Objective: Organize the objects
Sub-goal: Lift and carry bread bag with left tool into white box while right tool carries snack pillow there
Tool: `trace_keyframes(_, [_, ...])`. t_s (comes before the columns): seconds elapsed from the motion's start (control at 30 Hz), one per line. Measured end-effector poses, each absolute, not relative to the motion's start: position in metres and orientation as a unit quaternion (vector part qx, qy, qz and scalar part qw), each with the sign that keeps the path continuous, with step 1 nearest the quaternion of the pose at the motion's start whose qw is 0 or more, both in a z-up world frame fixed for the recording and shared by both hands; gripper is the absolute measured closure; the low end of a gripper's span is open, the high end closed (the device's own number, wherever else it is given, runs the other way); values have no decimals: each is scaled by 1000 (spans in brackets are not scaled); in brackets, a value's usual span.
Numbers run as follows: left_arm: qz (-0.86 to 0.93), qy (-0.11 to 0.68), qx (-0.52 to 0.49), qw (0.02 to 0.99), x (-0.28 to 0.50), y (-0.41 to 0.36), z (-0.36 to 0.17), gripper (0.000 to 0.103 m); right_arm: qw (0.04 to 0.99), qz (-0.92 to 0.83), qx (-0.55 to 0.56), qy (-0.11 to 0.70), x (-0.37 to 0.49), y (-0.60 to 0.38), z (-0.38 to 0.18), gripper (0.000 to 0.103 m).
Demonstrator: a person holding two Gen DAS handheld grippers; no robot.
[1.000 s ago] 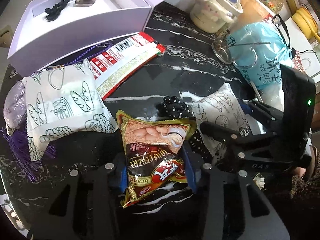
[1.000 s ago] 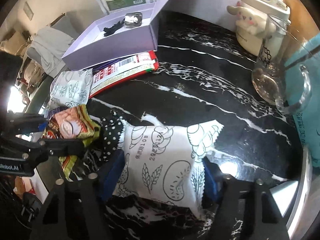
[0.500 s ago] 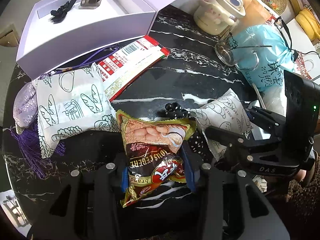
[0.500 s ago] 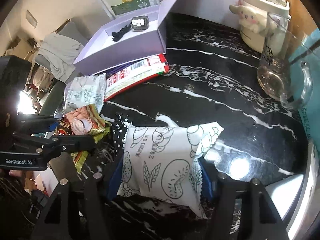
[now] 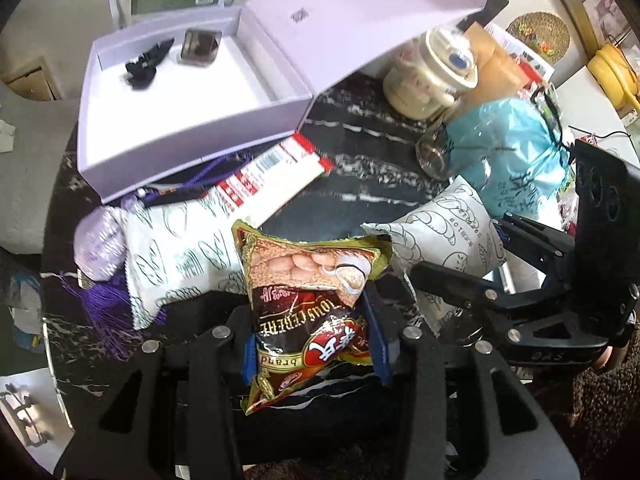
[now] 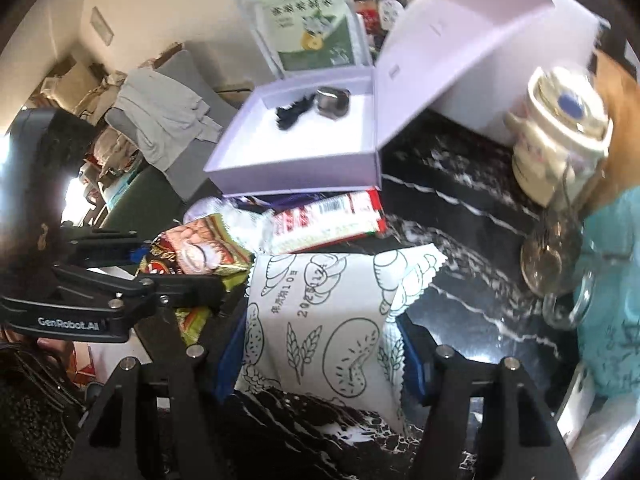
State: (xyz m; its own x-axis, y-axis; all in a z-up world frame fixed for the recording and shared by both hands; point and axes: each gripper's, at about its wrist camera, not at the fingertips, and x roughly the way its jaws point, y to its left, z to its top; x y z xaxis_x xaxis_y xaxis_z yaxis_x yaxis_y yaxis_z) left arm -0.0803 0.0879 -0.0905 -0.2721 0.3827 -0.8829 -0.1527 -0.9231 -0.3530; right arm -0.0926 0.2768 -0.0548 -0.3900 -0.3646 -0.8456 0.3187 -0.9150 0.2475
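My left gripper is shut on a brown and gold snack packet, its blue pads pressing both sides, and holds it upright above the black marble table. My right gripper is shut on a white packet with bread drawings, also off the table. Each gripper shows in the other's view: the right gripper with its white packet, the left gripper with the brown packet. Behind stands an open lavender box holding a black hair clip and a small metallic case.
On the table lie a second white bread-print packet, a long red and white packet and a purple tasselled pouch. At the right stand a cream lidded jar, a glass mug and a blue plastic bag.
Both grippers have risen with their packets, which have left the table. The lavender box and its raised lid have come further into both views.
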Motion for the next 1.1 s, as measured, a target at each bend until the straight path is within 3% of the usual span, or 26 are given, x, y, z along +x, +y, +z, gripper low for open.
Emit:
trace_keyframes(0.63, [822,-83,-545,140,-103,52,-17,62,220,-840,495,-37,-126,251,-1,37])
trace_keyframes(1.1, [838,-75,-523,137,-141,16,5,62,216,-851,479,-11,-171,221,13,37])
